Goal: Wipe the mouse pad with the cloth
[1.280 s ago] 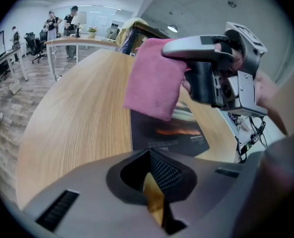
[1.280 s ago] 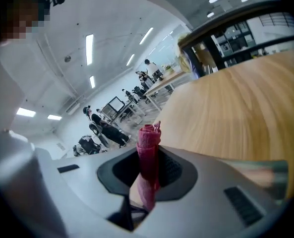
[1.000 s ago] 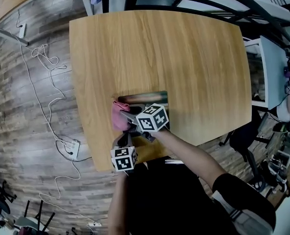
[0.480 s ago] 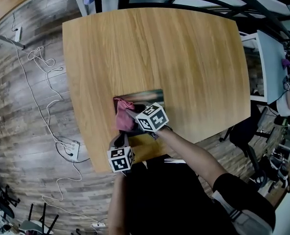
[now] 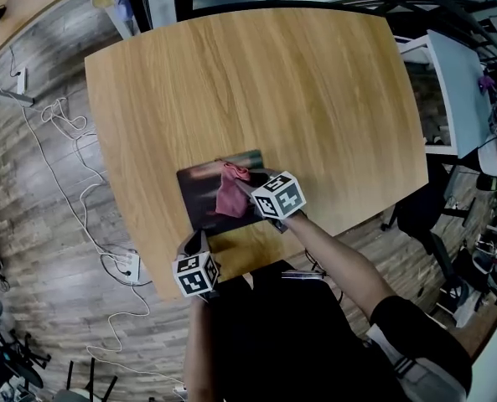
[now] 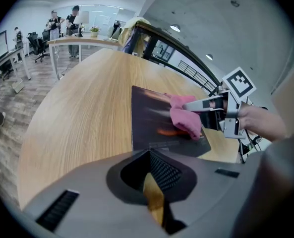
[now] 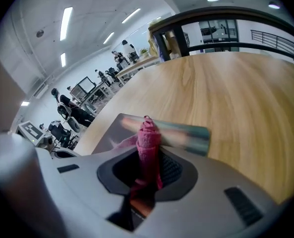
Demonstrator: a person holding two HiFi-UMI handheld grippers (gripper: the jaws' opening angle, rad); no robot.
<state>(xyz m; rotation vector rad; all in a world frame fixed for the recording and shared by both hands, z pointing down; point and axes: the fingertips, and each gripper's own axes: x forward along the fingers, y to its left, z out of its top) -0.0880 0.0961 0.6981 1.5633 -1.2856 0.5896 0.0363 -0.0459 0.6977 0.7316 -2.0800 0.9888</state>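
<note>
A dark printed mouse pad (image 5: 199,189) lies on the wooden table (image 5: 256,82) near its front edge. My right gripper (image 5: 241,184) is shut on a pink cloth (image 5: 230,194) that is pressed onto the pad's right half. In the right gripper view the cloth (image 7: 147,142) sticks up between the jaws, with the pad (image 7: 186,135) just beyond. My left gripper (image 5: 194,241) hovers at the table's front edge, just short of the pad's near-left corner. Its jaws are shut with nothing in them. The left gripper view takes in the pad (image 6: 151,125), the cloth (image 6: 185,122) and the right gripper (image 6: 199,104).
The table's front edge (image 5: 160,287) runs right under the left gripper. Cables and a power strip (image 5: 126,266) lie on the wooden floor to the left. A white desk (image 5: 462,82) and a black chair (image 5: 416,216) stand to the right. People stand far off at other desks.
The cloth and right gripper have slid from the pad's left edge toward its right half, baring the left part. The left gripper has drawn back toward the table's front edge.
</note>
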